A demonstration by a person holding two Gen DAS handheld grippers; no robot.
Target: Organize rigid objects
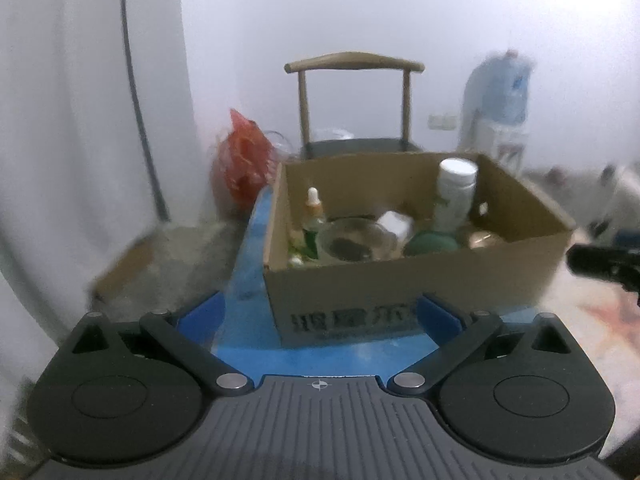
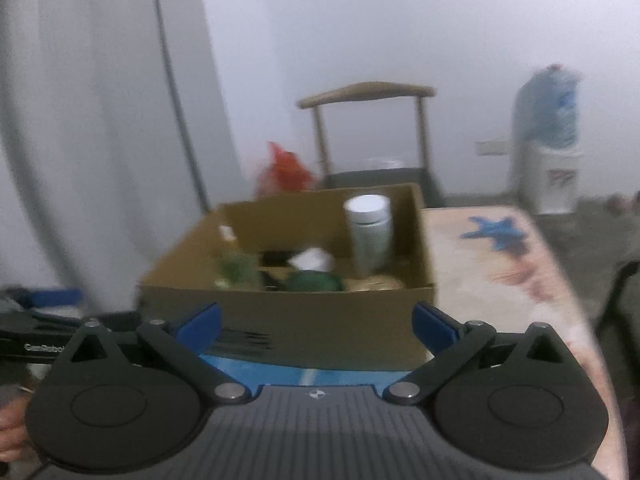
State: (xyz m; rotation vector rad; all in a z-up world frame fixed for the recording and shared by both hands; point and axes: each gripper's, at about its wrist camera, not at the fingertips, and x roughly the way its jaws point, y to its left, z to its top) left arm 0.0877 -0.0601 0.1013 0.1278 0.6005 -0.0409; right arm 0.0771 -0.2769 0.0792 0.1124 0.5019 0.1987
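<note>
An open cardboard box (image 1: 400,280) stands on the table just ahead of both grippers. Inside it are a tall white-capped bottle (image 1: 456,196), a small dropper bottle (image 1: 314,220), a glass bowl (image 1: 354,240), a small white box (image 1: 396,222) and a round green thing (image 1: 432,244). My left gripper (image 1: 320,316) is open wide and its blue fingers (image 1: 200,316) hold nothing. In the right wrist view the same box (image 2: 288,320) and bottle (image 2: 368,232) show blurred. My right gripper (image 2: 316,324) is open and holds nothing.
A wooden chair (image 1: 354,80), a red bag (image 1: 244,160) and a water dispenser (image 1: 500,92) stand behind the table. The patterned tablecloth (image 2: 500,272) stretches right of the box. The other gripper (image 2: 40,320) shows at the left edge, with a hand (image 2: 12,432) below it.
</note>
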